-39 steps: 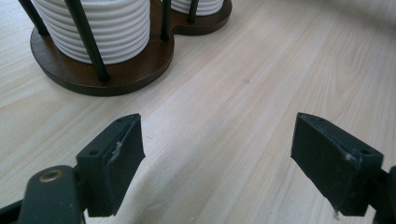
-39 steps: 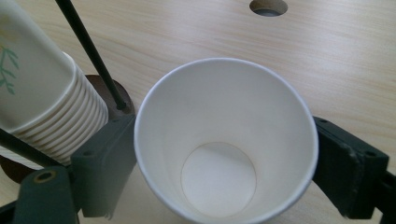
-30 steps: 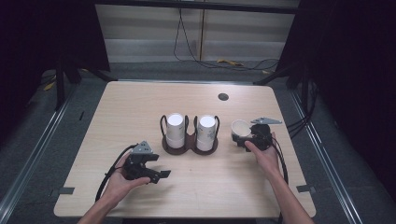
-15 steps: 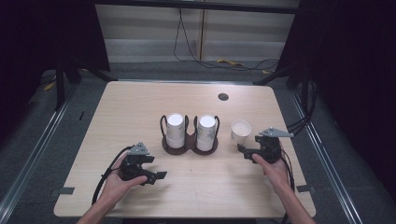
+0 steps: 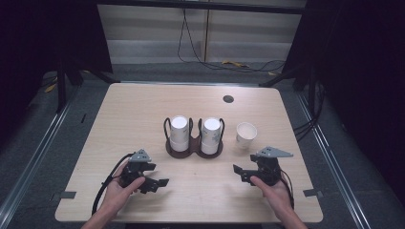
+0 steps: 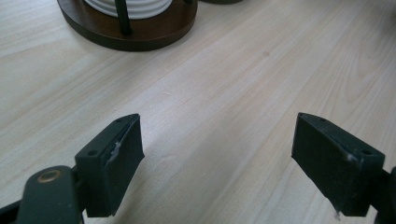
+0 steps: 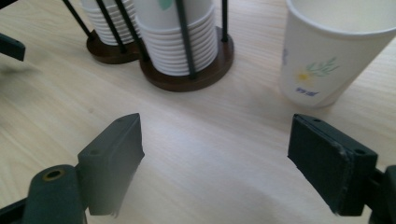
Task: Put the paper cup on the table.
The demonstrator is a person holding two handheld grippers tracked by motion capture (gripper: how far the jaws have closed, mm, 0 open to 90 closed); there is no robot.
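High view: a light wooden table (image 5: 143, 109) bears a dark two-well cup holder (image 5: 193, 147) at centre, with an inverted stack of white paper cups in each well, the left stack (image 5: 178, 132) and the right stack (image 5: 210, 134). A single paper cup (image 5: 246, 133) stands upright, mouth up, just to the right of the holder and apart from it. A small dark round fitting (image 5: 228, 98) sits in the tabletop farther back. The left gripper (image 5: 160, 182) is held low over the near left part of the table, well apart from the holder, jaws apart and empty. The right gripper (image 5: 240, 172) is held over the near right part, on the near side of the single cup and clear of it; its jaws have just been closing a little, with nothing between them.

Left gripper view: both black jaws stand wide apart over bare wood, gripping nothing. The holder's dark base (image 6: 126, 32) and the ribbed rims of one cup stack (image 6: 135, 5) show at the top edge.

Right gripper view: the jaws stand apart over bare wood, nothing held. The single cup (image 7: 327, 56), white with a small flower-and-leaf print, stands ahead to the right, not touched by either jaw. The holder (image 7: 187, 74) with its black wire uprights and both cup stacks stands ahead to the left.
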